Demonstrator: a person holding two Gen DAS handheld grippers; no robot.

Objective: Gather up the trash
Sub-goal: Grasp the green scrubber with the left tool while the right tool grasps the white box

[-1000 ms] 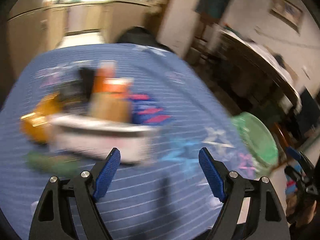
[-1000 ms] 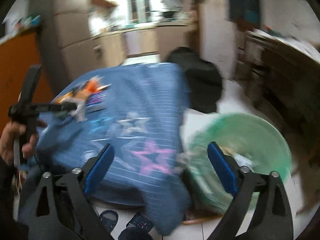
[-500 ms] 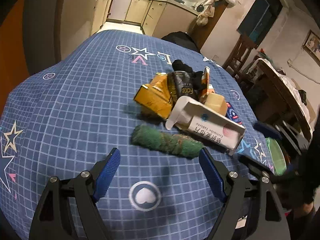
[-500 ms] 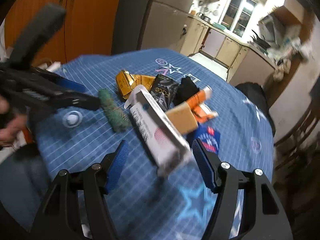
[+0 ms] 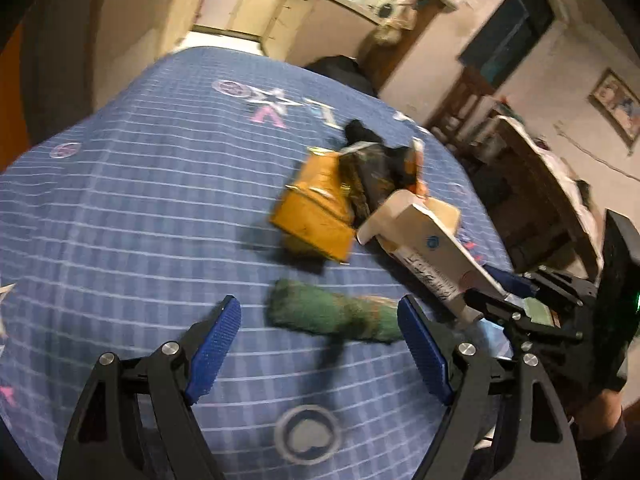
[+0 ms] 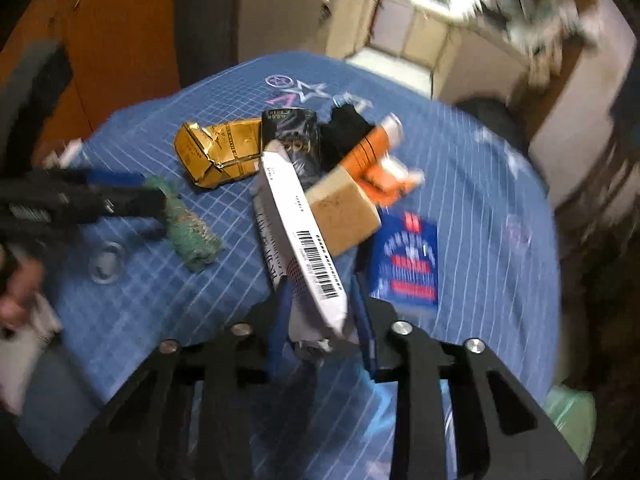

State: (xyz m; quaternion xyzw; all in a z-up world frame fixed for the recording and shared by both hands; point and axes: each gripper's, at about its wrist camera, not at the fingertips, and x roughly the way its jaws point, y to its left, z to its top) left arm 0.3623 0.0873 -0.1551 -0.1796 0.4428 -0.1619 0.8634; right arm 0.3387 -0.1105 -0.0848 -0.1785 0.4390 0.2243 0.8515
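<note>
The right gripper (image 6: pixel 322 312) has just been closing its jaws — they now clamp the near end of the long white box (image 6: pixel 298 232), which half a second ago lay loose between them on the blue-checked table (image 6: pixel 480 184). The left gripper (image 5: pixel 320 344) hangs wide open around the green roll (image 5: pixel 332 314). Only the right wrist view shows the blue packet (image 6: pixel 406 260) by the table's right edge.

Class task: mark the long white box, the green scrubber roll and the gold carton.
long white box (image 6: pixel 308 240), right wrist view, barcoded side.
green scrubber roll (image 5: pixel 332 314), left wrist view, middle of the roll.
gold carton (image 6: pixel 218 152), right wrist view, crumpled top face.
</note>
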